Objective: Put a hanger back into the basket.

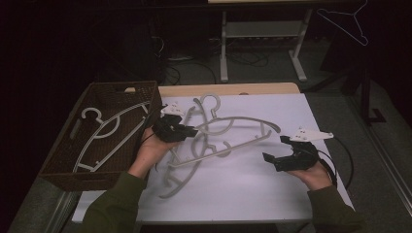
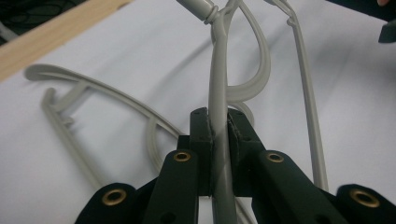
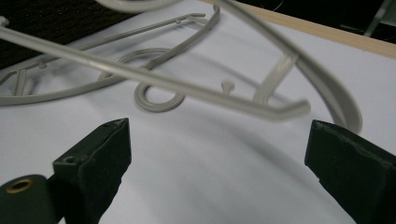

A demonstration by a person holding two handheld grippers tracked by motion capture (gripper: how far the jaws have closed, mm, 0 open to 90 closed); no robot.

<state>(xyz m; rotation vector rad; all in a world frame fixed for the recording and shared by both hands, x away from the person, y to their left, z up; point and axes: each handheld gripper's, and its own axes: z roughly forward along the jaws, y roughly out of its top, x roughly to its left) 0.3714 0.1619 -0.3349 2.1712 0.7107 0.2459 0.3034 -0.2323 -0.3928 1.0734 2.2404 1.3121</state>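
Your left gripper (image 2: 219, 135) clamps a grey hanger (image 2: 218, 93) tangled over another hanger (image 1: 182, 182); your right gripper (image 3: 219, 154) gapes beside them, wicker basket (image 1: 63, 165) nearby.

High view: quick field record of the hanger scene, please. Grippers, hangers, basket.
left gripper: shut on a grey hanger, lifted off the table
right gripper: open, holds nothing, near the hanger's end
hangers on table: at least one more, lying tangled under the held one
basket: dark wicker, at the table's left edge, one hanger inside
table: white sheet over wood
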